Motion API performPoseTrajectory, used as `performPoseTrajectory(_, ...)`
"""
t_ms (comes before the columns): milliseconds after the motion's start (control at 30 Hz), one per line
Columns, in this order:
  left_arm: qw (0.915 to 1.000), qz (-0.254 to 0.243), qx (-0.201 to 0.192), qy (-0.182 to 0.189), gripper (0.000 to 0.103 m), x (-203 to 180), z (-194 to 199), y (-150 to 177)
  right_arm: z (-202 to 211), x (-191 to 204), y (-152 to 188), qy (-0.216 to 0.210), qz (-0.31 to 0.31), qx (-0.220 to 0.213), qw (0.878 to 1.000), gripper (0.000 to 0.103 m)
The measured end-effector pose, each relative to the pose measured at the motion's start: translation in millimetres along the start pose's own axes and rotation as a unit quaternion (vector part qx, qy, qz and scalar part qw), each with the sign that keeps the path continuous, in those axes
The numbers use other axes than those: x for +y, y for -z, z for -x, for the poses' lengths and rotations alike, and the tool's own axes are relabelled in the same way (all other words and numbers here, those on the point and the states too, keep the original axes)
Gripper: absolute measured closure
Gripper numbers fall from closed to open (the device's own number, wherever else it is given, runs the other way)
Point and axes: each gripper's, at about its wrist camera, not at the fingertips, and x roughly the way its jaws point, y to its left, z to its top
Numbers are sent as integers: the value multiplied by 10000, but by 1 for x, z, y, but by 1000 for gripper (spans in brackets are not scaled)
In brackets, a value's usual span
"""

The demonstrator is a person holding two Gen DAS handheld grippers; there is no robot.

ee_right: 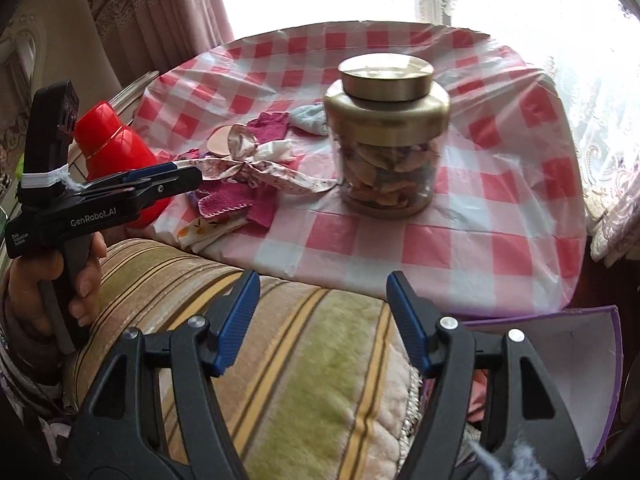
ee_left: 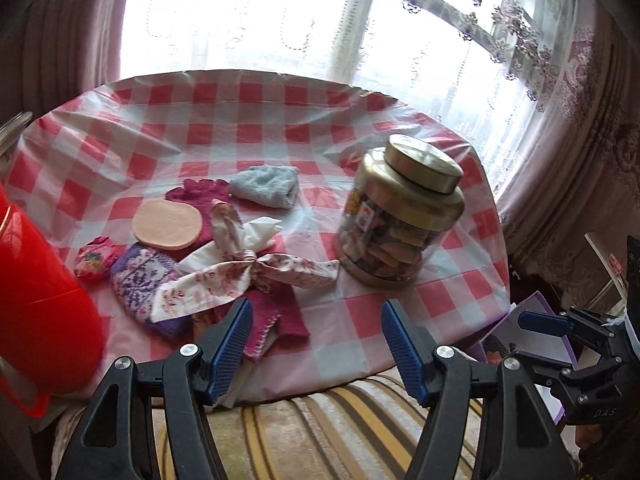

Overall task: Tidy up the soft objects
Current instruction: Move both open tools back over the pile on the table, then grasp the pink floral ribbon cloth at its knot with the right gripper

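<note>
Left wrist view: left claw [ee_left: 316, 344] spread wide & empty, floral cloth [ee_left: 240, 276] just ahead-left, so pinch its knot, avoid jar [ee_left: 400, 212].

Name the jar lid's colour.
Gold, metallic; the jar lid shows best in the right wrist view.

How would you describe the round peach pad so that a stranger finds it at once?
On the checked tablecloth, look left of the gold-lidded jar to the pile of cloths. The peach pad lies on top, the only flat, plain, smooth oval there.
</note>
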Motion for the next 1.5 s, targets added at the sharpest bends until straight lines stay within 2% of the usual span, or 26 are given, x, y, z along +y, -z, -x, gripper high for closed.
performPoseTrajectory(267, 9976, 447, -94, -526, 36, 54, 8, 0, -54, 40, -39, -489, 444, 210, 9976, 34)
performPoseTrajectory(567, 9944, 519, -268, -886, 36, 69, 11, -7, -113, 67, -80, -804, 613, 401, 9941, 34)
performPoseTrajectory(667, 9938, 552, -271, -931, 36, 74, 10, -9, -133, 73, -89, -837, 679, 428, 9933, 34)
performPoseTrajectory(967, 9929, 625, -216, -987, 36, 82, 4, -10, -182, 78, -101, -585, 1006, 744, 9904, 34)
performPoseTrajectory(1300, 9931, 569, -182, -1012, 36, 86, -8, -31, -215, 84, -108, -691, 1179, 887, 9866, 34)
performPoseTrajectory(1500, 9933, 605, -94, -980, 36, 92, -28, -55, -225, 84, -110, -929, 1089, 871, 9859, 51)
